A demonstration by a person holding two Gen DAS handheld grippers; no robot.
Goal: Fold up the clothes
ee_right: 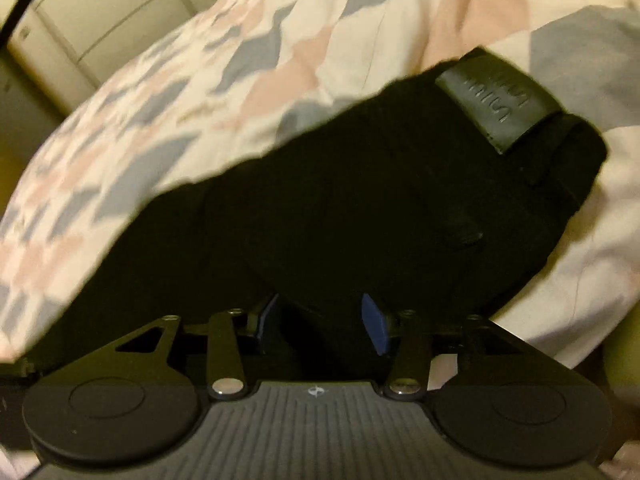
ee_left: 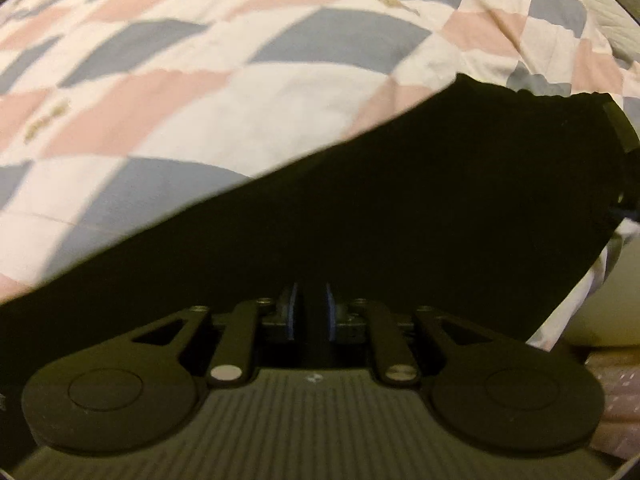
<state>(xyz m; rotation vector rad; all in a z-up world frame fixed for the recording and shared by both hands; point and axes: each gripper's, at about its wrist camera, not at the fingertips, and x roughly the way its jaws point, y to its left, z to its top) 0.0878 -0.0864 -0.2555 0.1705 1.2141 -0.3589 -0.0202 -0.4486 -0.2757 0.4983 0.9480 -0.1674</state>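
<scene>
Left tongs (ee_left: 310, 312): blue pads nearly together, dark cloth pinched between, likely an edge grip for lifting. Right tongs (ee_right: 322, 320): pads set wider, a thick bunch of the same black trousers (ee_right: 360, 208) filling the gap. Both grips sit at 6 o'clock; the cloth runs up toward 1 o'clock, leather waistband patch (ee_right: 496, 108) at that far end. A two-point hold suits carrying one edge over. Trousers lie on a bed, over a pink, grey and white checked cover (ee_left: 200, 100). Pale wardrobe doors (ee_right: 88, 20) at 10 o'clock. Dim, yellowish light.
</scene>
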